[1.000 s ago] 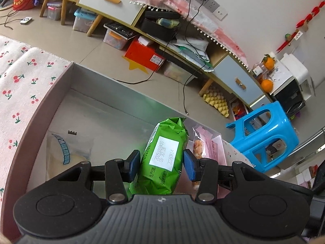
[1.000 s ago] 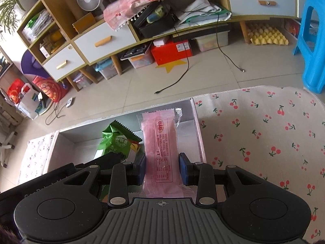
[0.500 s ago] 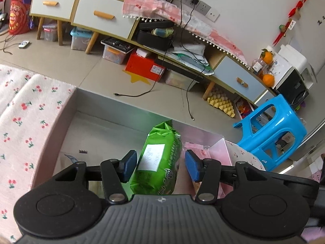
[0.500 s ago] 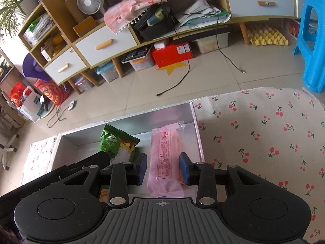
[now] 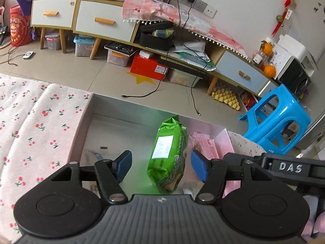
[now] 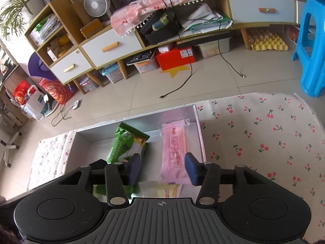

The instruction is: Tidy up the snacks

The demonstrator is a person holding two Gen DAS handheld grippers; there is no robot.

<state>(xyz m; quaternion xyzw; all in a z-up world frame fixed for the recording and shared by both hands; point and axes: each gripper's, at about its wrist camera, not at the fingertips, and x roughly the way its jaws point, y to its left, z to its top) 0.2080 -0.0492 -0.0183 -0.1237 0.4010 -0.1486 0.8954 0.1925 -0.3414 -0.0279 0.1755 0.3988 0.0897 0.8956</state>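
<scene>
- I am holding my left gripper (image 5: 161, 165) over the grey box (image 5: 130, 109), and its blue pads (image 5: 121, 165) are standing wide apart with nothing squeezed between them.
- The green snack bag (image 5: 168, 156) is lying in the box under the gap, not touching either pad. It is puffy and shiny, with a zigzag end and a white label on top.
- I am holding my right gripper (image 6: 162, 167) over the same box, near its right wall (image 6: 200, 134). Its pads are wide apart too and are gripping nothing.
- The pink snack pack (image 6: 173, 152) is lying flat in the box, just beside that right wall. It is long, thin and smooth, with red writing on it.
- In the right view, the green bag is lying to the left of the pink pack, pointing toward the far wall of the box.
- A yellow and white packet (image 6: 160, 190) is peeking out at the near end of the box, under my right gripper.
- A see-through bag with blue print (image 5: 95, 156) is lying near the left wall of the box, partly hidden.
- The box has flat, smooth walls and is sitting on a soft white cloth with little red cherries (image 6: 264, 134).
</scene>
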